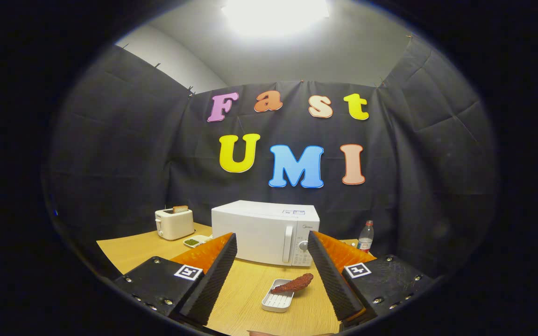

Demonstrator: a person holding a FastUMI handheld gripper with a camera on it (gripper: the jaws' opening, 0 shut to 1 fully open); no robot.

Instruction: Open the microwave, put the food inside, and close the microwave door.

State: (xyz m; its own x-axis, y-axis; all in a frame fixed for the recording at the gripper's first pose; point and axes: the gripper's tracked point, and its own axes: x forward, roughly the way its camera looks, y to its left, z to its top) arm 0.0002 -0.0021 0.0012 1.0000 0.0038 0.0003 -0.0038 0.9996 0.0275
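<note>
Two fingers of the gripper (pixel 271 268) stand wide apart, the jaws open and holding nothing, and between them on the wooden bench (pixel 250 284) lies a small white tray (pixel 276 301) with a reddish-brown piece of food (pixel 293 283) resting across its far rim. Beyond it the white microwave (pixel 264 231) stands near the bench's back edge with its door closed. A toaster (pixel 174 223) occupies the back left corner beside a small dish (pixel 194 241) of what may be greens, and a bottle (pixel 365 237) stands at the back right.

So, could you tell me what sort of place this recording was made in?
Probably a staged kitchen corner in a recording booth: a shut microwave, a toaster and a small tray of food sit on a wooden table. The open gripper holds nothing.
</note>
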